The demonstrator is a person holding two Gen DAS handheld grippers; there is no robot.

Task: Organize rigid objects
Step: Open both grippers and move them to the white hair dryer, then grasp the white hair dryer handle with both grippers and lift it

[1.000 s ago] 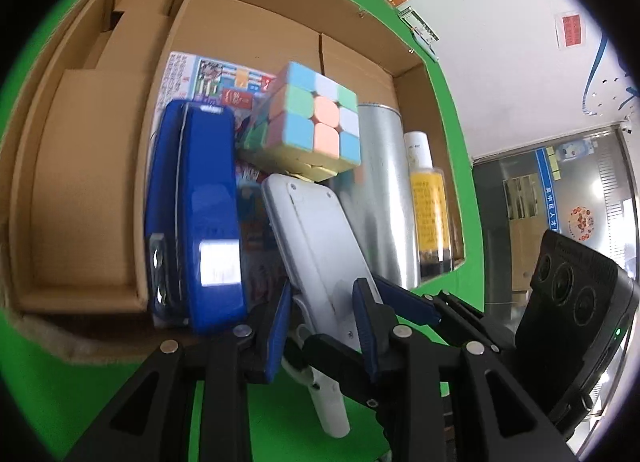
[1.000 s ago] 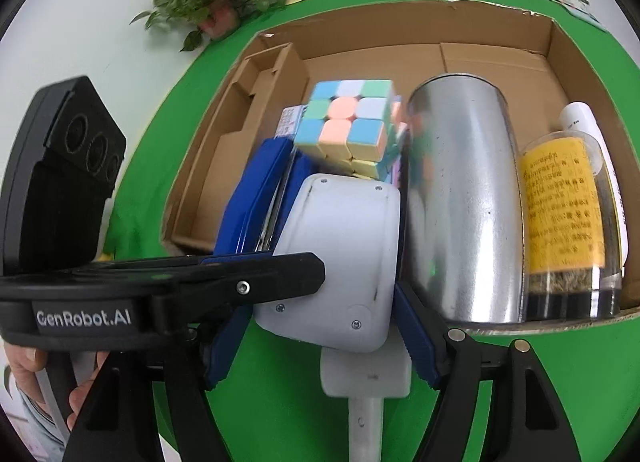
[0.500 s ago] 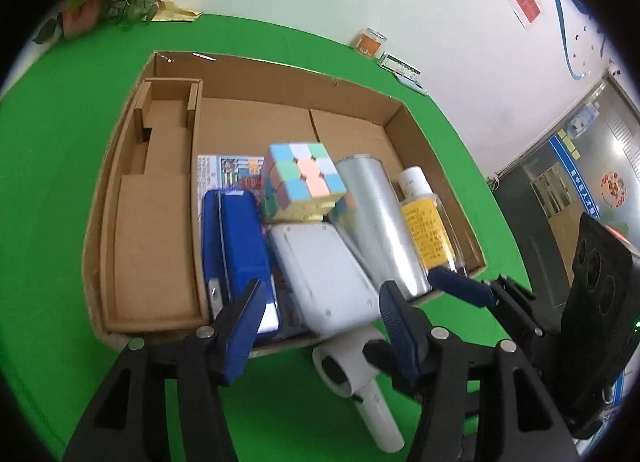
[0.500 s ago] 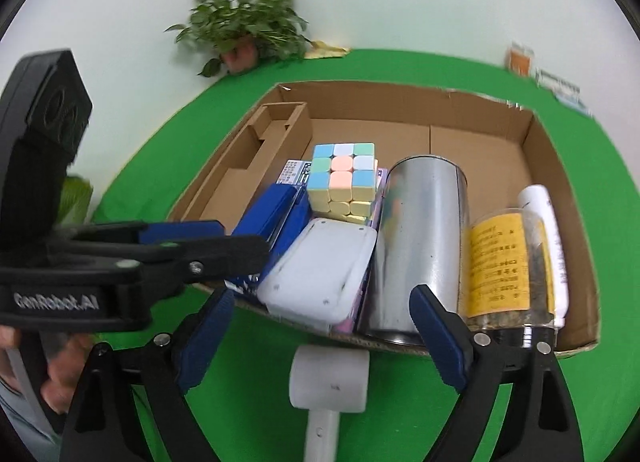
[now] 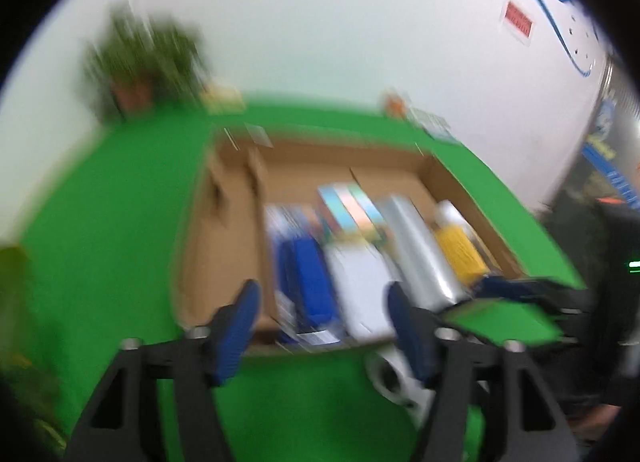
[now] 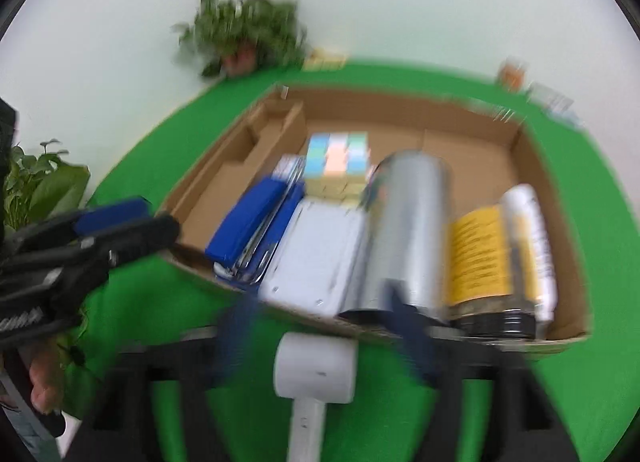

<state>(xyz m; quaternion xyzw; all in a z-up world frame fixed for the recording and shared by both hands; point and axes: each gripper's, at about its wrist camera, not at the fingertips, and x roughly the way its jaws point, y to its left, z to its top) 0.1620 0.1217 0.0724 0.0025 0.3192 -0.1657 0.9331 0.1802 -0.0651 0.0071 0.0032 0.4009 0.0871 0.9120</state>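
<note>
An open cardboard box (image 6: 400,102) on the green cloth holds a row of items: a blue stapler (image 6: 256,214), a white handled device (image 6: 316,258), a silver can (image 6: 404,230), a yellow-labelled jar (image 6: 480,258) and a white bottle (image 6: 528,238). A pastel cube (image 6: 336,158) sits behind the device. The device's handle (image 6: 316,366) sticks out over the box's front edge. My right gripper (image 6: 322,338) hovers just before that edge, its jaws opening with no pad on anything. My left gripper (image 5: 322,302) also hangs back from the box (image 5: 440,170), its jaws opening and empty. Both views are blurred.
A cardboard insert (image 6: 248,150) fills the box's left side. Potted plants (image 6: 244,38) stand at the back and at the left. Small packets (image 6: 516,74) lie on the far cloth. A hand (image 6: 40,382) holds the left gripper (image 6: 132,222).
Both grippers have let go of the white device and drawn back and up from the box. Their jaws now stand much wider. The device stays in the box.
</note>
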